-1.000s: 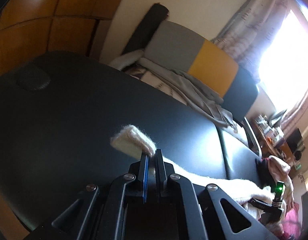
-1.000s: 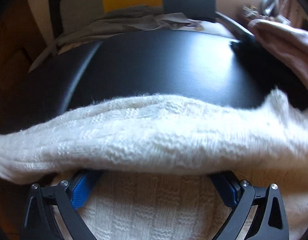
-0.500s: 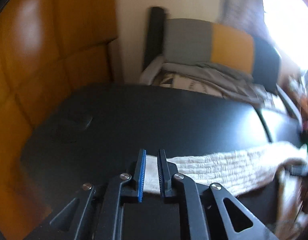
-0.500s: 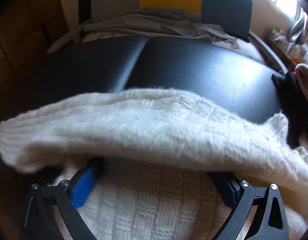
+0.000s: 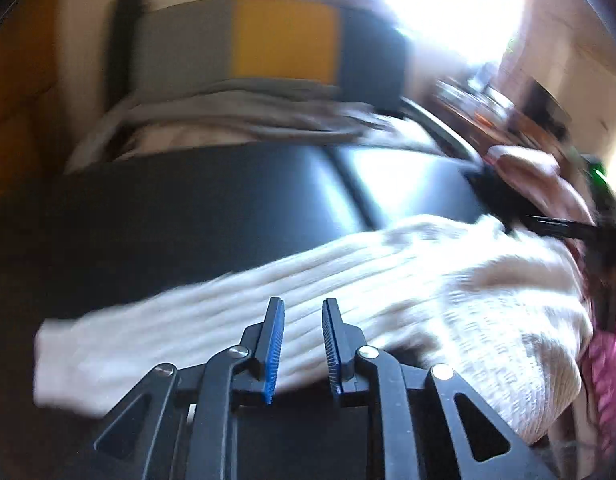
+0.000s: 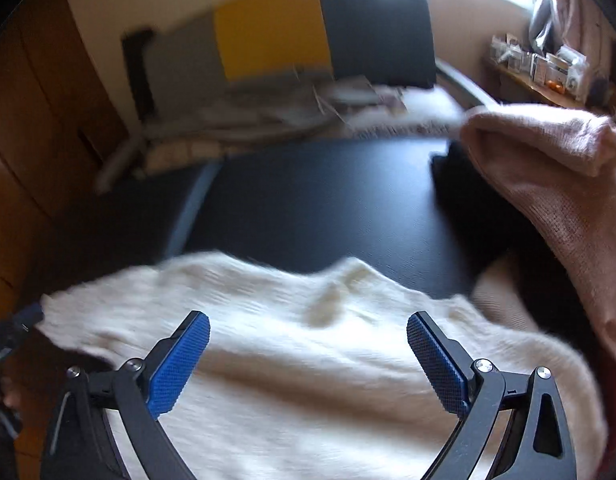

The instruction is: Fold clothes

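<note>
Swung sleeve (image 5: pixel 179 332) across sweater (image 6: pixel 308 360), left jaws opening off it, right jaws wide, empty; soft, floppy knit, best pinched at hem.

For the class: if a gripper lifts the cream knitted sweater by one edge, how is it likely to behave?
The cream knitted sweater would probably droop and stretch, since it lies in soft folds on the black table. Its fuzzy ribbed knit likely grips the blue pads rather than slipping. It looks bulky, perhaps light for its size.
</note>
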The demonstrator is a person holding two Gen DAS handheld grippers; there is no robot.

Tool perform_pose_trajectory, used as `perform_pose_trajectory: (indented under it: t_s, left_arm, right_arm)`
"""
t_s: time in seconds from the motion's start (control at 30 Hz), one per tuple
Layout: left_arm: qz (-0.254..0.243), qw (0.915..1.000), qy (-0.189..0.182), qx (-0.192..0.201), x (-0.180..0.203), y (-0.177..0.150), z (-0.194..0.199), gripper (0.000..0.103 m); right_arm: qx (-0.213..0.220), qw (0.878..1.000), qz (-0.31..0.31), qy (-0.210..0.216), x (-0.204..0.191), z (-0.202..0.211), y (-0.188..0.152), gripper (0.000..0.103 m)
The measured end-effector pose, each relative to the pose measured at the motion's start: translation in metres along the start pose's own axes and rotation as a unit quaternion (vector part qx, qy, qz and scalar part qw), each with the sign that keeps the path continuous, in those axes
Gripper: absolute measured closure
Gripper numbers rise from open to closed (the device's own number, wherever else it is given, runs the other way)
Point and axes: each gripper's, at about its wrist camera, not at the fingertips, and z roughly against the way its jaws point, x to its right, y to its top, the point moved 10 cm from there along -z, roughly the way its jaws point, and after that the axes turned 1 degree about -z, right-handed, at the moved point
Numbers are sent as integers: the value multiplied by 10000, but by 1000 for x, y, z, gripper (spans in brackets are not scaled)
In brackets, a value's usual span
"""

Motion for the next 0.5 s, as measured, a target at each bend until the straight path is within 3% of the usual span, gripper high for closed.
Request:
perform_pose_trajectory:
  t_s: [0.1, 0.2, 0.33, 0.5]
  left_arm:
    - [-363, 9988, -299, -122, 38, 27, -32, 81]
    - [-758, 9956, -528, -149, 68, 48, -56, 75]
    - [-1217, 9884, -852, -317, 98, 65, -89, 62]
    - [-1844, 9726, -1271, -619, 144, 76, -137, 52]
  right_arm:
    - [-467, 9980, 325, -263, 20, -37, -2, 3]
    - [-717, 9965, 390, -170, 24, -62, -6, 3]
    - [-1013, 9912, 694, -486, 40, -78, -22, 3]
    - [-770, 9957, 484, -196, 55, -87, -27, 0]
